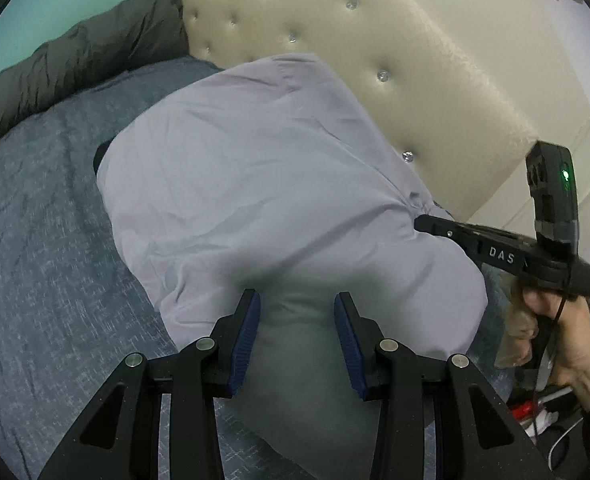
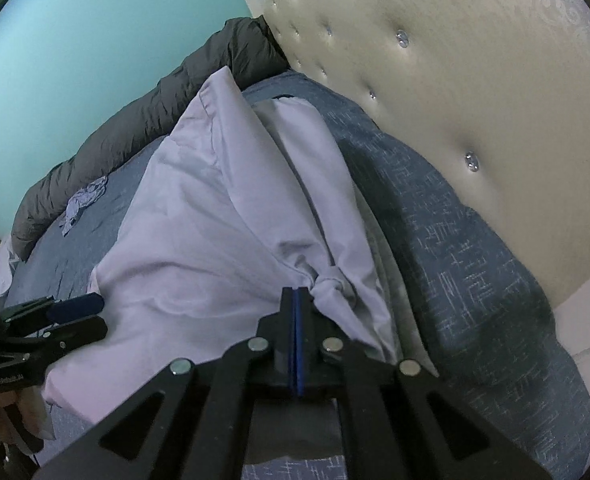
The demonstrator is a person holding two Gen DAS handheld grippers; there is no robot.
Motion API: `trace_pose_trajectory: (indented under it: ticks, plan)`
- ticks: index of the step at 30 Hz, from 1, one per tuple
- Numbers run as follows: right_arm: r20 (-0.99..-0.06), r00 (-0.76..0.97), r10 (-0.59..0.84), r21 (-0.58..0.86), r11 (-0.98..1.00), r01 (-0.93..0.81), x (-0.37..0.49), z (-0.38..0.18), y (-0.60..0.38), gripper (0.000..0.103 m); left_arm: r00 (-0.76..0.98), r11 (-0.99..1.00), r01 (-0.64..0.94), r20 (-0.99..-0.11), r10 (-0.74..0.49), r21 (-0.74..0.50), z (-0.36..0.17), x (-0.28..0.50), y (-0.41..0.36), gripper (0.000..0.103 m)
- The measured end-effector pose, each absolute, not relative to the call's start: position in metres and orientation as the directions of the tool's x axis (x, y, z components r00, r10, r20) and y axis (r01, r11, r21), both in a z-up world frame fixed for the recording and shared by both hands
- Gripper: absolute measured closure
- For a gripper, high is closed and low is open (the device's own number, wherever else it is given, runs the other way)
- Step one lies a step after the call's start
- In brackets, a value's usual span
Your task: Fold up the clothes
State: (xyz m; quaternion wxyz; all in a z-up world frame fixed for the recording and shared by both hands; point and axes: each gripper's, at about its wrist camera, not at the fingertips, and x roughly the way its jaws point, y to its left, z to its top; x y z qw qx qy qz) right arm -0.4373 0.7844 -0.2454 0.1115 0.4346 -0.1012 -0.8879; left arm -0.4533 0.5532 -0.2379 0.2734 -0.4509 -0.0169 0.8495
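On the bed (image 1: 35,240), blue-grey cover, cream tufted headboard (image 1: 375,40) behind: one lavender garment (image 1: 255,168), spread and puffed up near the headboard. Dark quilted duvet (image 1: 75,56) along the far edge. Small crumpled cloth (image 2: 83,200) lying apart beside it. Right gripper (image 2: 297,300), held level by a bare hand (image 1: 567,340), jaws pressed together on a bunched garment corner. Left gripper (image 1: 297,312), low over the near hem, jaws wide apart, fabric between them ungripped.
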Motion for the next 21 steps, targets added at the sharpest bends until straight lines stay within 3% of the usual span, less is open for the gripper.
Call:
trace_pose_trajectory:
  ticks: [14,21]
  plan:
    - [-0.729,-0.623,-0.284,0.238,-0.958,0.159,-0.439,-0.19,0.77,0.103,-0.449,-0.847,-0.438,-0.743,0.496,-0.301,-0.21,-0.458,0.531,0.061]
    - [-0.721,-0.621,-0.308,0.158,-0.945,0.285,-0.471,-0.137,0.733,0.103,-0.481,-0.873,-0.385,-0.741,0.468,-0.301,-0.196,-0.487,0.505,0.061]
